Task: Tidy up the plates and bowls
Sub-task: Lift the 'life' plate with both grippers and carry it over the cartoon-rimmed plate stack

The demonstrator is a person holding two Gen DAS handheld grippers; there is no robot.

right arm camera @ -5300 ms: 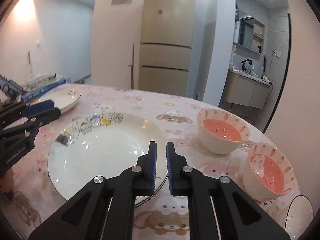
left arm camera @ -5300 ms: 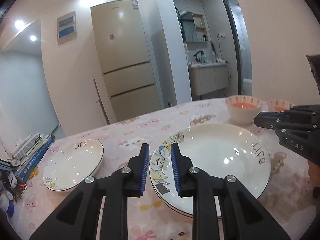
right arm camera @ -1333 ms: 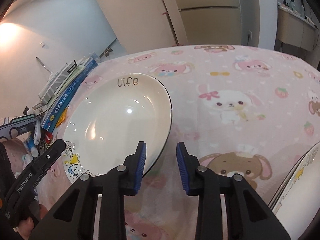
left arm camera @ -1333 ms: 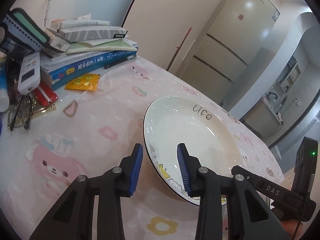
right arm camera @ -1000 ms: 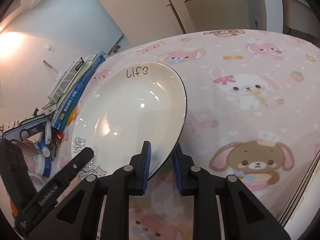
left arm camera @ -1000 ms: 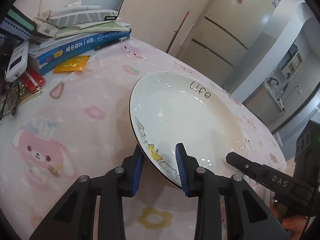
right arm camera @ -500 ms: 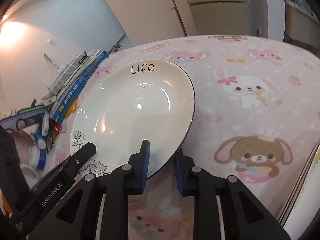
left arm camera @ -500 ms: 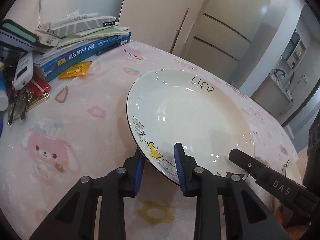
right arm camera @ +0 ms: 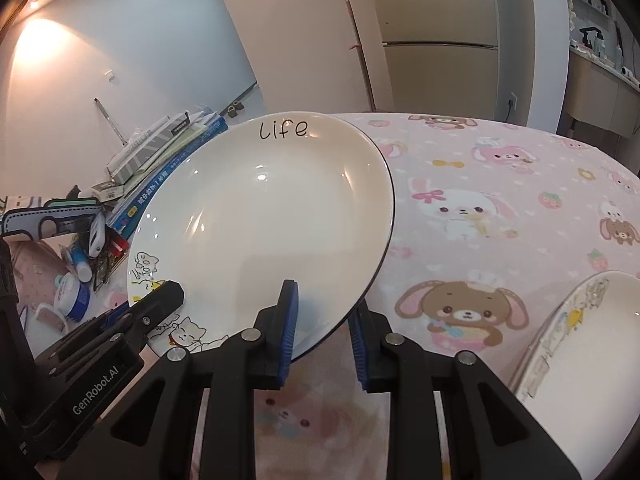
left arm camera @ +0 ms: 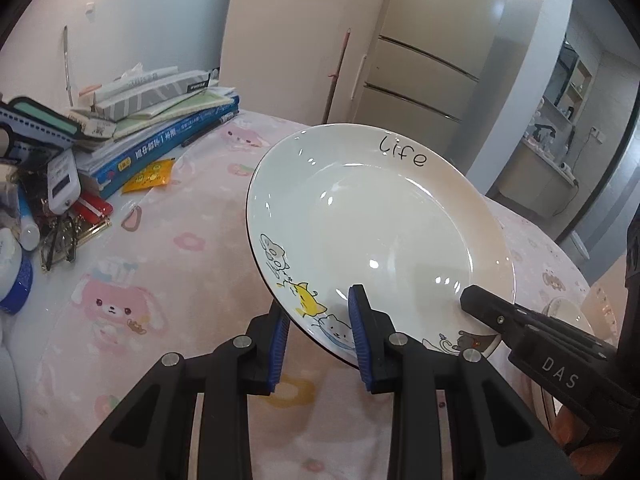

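A white plate marked "Life", with cartoon cats on its rim, is held tilted above the pink tablecloth. My left gripper is shut on its near rim by the cat drawings. My right gripper is shut on the rim further right; the plate also shows in the right wrist view. The right gripper appears at the right of the left wrist view, and the left gripper at the lower left of the right wrist view. A second white plate lies on the table at the right.
A stack of books, a remote, keys and small bottles crowd the table's left edge. The pink cartoon tablecloth stretches to the right. A fridge stands beyond the table.
Both grippers closed on the "Life" plate's rim and lifted it off the table. It now rides higher and more tilted than half a second ago.
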